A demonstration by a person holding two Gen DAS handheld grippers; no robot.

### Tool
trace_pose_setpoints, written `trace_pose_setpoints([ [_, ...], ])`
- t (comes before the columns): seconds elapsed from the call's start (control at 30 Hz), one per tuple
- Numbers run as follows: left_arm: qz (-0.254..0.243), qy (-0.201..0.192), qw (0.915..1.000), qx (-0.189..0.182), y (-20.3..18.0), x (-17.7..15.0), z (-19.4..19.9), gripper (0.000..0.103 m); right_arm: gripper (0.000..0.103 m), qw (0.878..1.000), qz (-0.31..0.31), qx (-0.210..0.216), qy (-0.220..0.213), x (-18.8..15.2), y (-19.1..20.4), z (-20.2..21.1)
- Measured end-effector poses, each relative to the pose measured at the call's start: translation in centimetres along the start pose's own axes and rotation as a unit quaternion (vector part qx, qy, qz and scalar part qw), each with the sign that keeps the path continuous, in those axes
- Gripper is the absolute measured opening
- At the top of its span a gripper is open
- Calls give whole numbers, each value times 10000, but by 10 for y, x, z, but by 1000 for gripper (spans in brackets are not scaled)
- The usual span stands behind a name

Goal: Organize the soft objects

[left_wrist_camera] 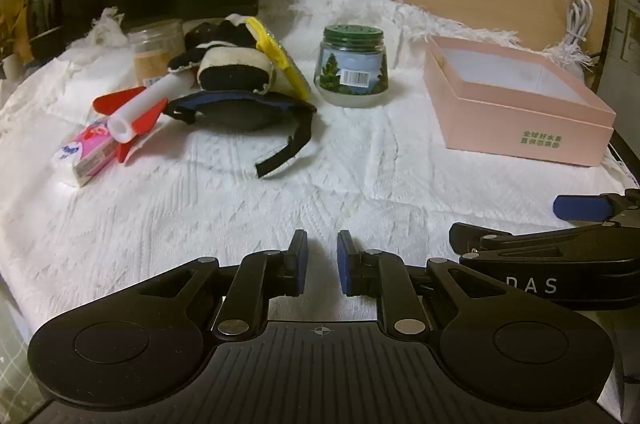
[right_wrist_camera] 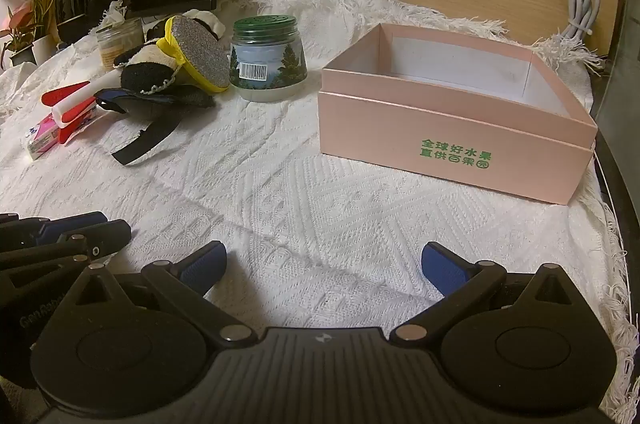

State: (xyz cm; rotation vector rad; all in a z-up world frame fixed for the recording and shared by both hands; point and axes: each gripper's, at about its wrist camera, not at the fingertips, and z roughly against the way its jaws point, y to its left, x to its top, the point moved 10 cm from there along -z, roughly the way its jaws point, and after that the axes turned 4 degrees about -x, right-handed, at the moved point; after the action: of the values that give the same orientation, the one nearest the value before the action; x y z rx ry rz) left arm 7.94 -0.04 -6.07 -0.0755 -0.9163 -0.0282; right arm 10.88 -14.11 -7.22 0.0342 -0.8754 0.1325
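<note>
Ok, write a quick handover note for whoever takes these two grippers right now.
Left gripper: shut, holding nothing, low over the white cloth.
Right gripper: wide open, holding nothing.
Pink box: on the right, nothing in it as far as the views show.
Soft things lie heaped at far left: plush toy, eye mask, yellow sponge, tissue pack.
Done: nothing packed. Left: probably move the soft things into the box.

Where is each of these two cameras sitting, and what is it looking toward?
Left wrist view: rides on the left gripper, jaws nearly shut, looking forward and down at the plush toy pile; the right gripper pokes in beside it.
Right wrist view: rides on the right gripper, jaws wide, facing the pink box; the left gripper shows at the edge.
Both share the white cloth, green-lidded jar, box and pile.
</note>
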Motion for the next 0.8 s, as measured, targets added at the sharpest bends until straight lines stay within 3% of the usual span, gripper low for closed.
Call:
trace_pose_setpoints([
  [0.8, -16, 10, 10000, 41, 1, 0, 0, 18, 103, 10000, -6, 5, 1, 0, 0, 0],
])
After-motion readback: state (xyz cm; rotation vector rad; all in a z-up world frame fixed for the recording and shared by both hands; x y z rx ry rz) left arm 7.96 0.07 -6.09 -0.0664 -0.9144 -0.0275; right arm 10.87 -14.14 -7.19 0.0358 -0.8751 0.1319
